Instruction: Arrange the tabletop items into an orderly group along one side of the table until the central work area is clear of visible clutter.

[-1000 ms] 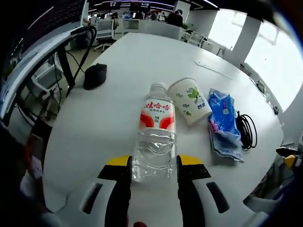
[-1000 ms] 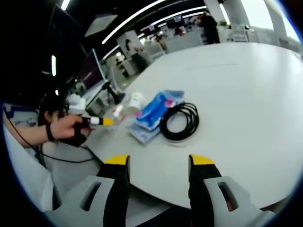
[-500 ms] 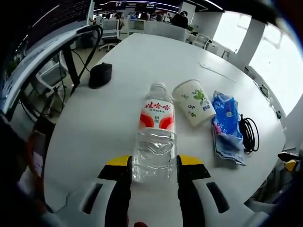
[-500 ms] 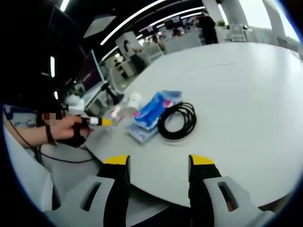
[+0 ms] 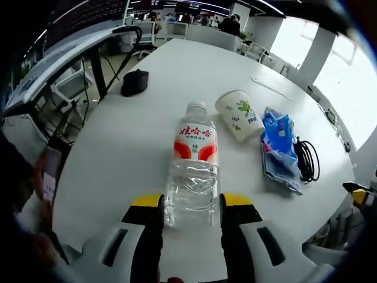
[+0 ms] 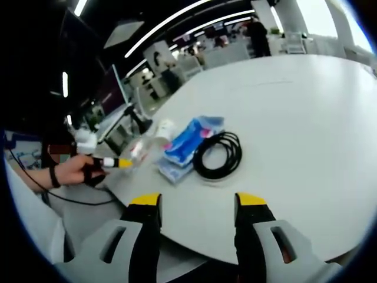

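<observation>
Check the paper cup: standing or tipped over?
Tipped over: the paper cup lies on its side on the table, its open mouth showing, beside the water bottle.

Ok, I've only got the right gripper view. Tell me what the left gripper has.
Observer: The left gripper has its fingers closed on the base of a clear plastic water bottle with a red-and-white label.
Operator: Describe the cup beyond it.
Observer: The white paper cup lies on its side and has a green print.
Operator: Report anything farther off.
Observer: A small black object sits apart from the other items.
</observation>
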A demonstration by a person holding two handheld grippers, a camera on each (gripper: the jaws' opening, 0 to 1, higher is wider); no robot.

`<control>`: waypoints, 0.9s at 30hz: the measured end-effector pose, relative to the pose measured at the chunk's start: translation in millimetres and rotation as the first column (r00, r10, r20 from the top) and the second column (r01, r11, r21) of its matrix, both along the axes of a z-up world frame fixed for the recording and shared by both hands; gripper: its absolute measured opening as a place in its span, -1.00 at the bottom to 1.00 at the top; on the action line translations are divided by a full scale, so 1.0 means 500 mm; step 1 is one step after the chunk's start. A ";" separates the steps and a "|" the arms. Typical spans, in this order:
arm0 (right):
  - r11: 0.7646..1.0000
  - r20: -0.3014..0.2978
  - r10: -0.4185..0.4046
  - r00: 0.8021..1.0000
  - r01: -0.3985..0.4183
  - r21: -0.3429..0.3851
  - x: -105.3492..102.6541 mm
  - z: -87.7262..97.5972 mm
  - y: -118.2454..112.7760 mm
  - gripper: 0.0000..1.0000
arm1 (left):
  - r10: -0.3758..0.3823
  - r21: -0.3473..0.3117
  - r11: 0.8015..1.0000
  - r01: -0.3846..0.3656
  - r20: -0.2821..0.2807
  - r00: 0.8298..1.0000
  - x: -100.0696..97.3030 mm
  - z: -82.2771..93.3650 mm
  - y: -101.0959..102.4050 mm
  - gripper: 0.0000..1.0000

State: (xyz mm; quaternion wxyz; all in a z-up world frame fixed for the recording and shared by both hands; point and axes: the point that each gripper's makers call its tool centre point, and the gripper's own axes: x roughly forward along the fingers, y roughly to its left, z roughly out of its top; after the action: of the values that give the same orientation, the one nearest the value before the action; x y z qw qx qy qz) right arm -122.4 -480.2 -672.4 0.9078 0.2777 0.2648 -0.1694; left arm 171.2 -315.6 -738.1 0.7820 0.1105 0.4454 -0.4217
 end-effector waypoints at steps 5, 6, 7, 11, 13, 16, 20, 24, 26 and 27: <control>1.000 -0.001 0.007 1.000 -0.007 -0.001 0.003 0.000 0.000 -0.04 | 0.027 -0.009 1.000 -0.028 -0.024 0.999 -0.019 -0.001 0.020 -0.27; 1.000 0.000 0.007 1.000 -0.007 0.000 0.004 -0.001 0.001 -0.04 | 0.037 -0.013 0.999 -0.038 -0.031 0.999 -0.023 -0.001 0.024 -0.27; 1.000 0.000 0.007 1.000 -0.007 0.000 0.004 -0.001 0.001 -0.04 | 0.043 -0.014 0.999 -0.043 -0.035 0.998 -0.029 -0.002 0.030 -0.27; 1.000 -0.002 0.014 1.000 -0.014 0.003 0.007 -0.002 0.005 -0.04 | 0.042 -0.010 0.999 -0.042 -0.034 0.999 -0.042 -0.003 0.041 -0.27; 1.000 -0.001 0.015 1.000 -0.015 0.006 0.008 -0.004 0.007 -0.04 | 0.039 -0.007 0.999 -0.039 -0.038 0.999 -0.040 -0.005 0.042 -0.27; 1.000 -0.001 0.020 1.000 -0.020 0.006 0.010 -0.004 0.010 -0.04 | 0.040 -0.008 0.999 -0.040 -0.043 0.998 -0.037 -0.008 0.044 -0.27; 1.000 0.001 0.021 1.000 -0.021 0.007 0.009 -0.004 0.013 -0.04 | 0.006 -0.032 0.999 -0.008 -0.040 0.999 -0.038 -0.009 0.035 -0.23; 1.000 -0.001 0.015 1.000 -0.015 0.010 0.002 -0.006 0.013 -0.04 | -0.045 -0.016 0.999 0.045 -0.005 0.999 -0.033 -0.003 0.025 -0.15; 1.000 -0.003 0.013 1.000 -0.013 0.011 0.000 -0.006 0.014 -0.04 | -0.050 -0.015 0.999 0.050 0.003 0.999 -0.027 0.001 0.020 -0.13; 1.000 -0.003 0.013 1.000 -0.013 0.011 0.000 -0.006 0.015 -0.04 | -0.055 -0.011 0.998 0.055 0.007 0.998 -0.021 0.001 0.017 -0.13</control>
State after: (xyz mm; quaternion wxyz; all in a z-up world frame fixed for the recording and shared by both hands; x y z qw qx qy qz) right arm -122.6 -472.6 -675.3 0.9069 0.2809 0.2689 -0.1624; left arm 160.7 -307.0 -737.7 0.7722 0.1197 0.4371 -0.4453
